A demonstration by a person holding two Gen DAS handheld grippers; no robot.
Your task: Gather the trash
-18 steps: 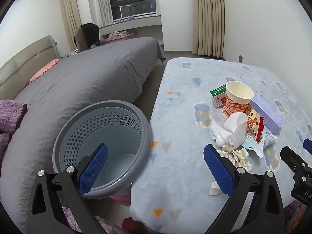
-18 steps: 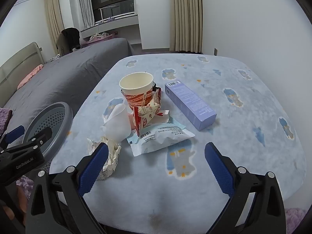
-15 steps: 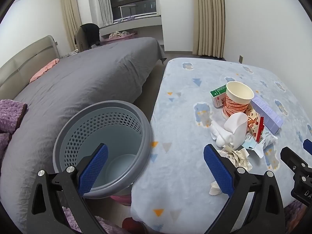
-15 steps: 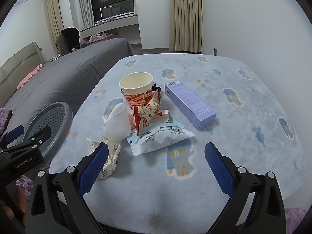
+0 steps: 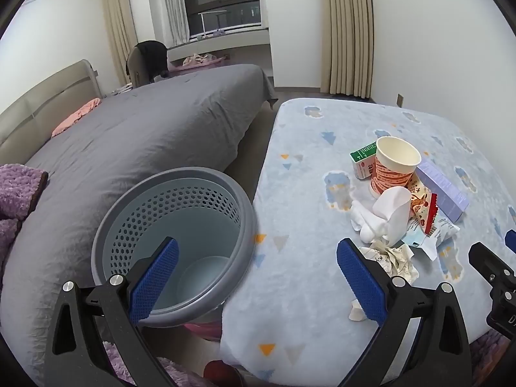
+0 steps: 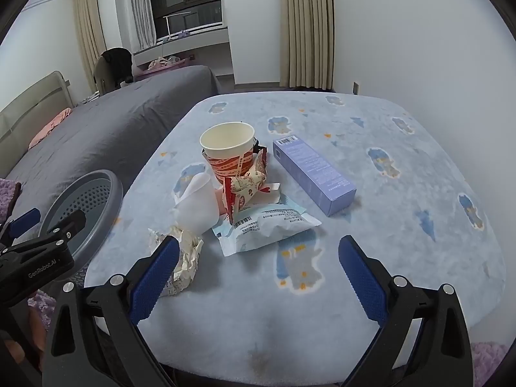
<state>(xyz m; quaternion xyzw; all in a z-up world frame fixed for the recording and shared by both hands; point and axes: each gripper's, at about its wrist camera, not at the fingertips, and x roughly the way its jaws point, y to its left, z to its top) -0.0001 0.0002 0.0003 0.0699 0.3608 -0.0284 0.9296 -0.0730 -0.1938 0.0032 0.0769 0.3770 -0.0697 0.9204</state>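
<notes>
A pile of trash lies on the blue-covered table (image 6: 387, 258): a paper cup (image 6: 229, 151), a purple box (image 6: 312, 174), a red snack wrapper (image 6: 245, 190), a white packet (image 6: 267, 229), white tissue (image 6: 196, 206) and crumpled paper (image 6: 183, 258). A green-and-white carton (image 5: 364, 159) stands behind the cup (image 5: 391, 167). An empty grey perforated bin (image 5: 180, 242) stands left of the table. My left gripper (image 5: 254, 277) is open and empty over the gap between bin and table. My right gripper (image 6: 258, 277) is open and empty, just short of the packet.
A bed with a grey cover (image 5: 145, 135) runs along the left, beyond the bin. Purple fluffy fabric (image 5: 16, 193) lies at the far left. Curtains (image 6: 306, 29) and a white wall stand behind the table.
Both grippers have crept slightly forward; nothing on the table has moved and both stay open.
</notes>
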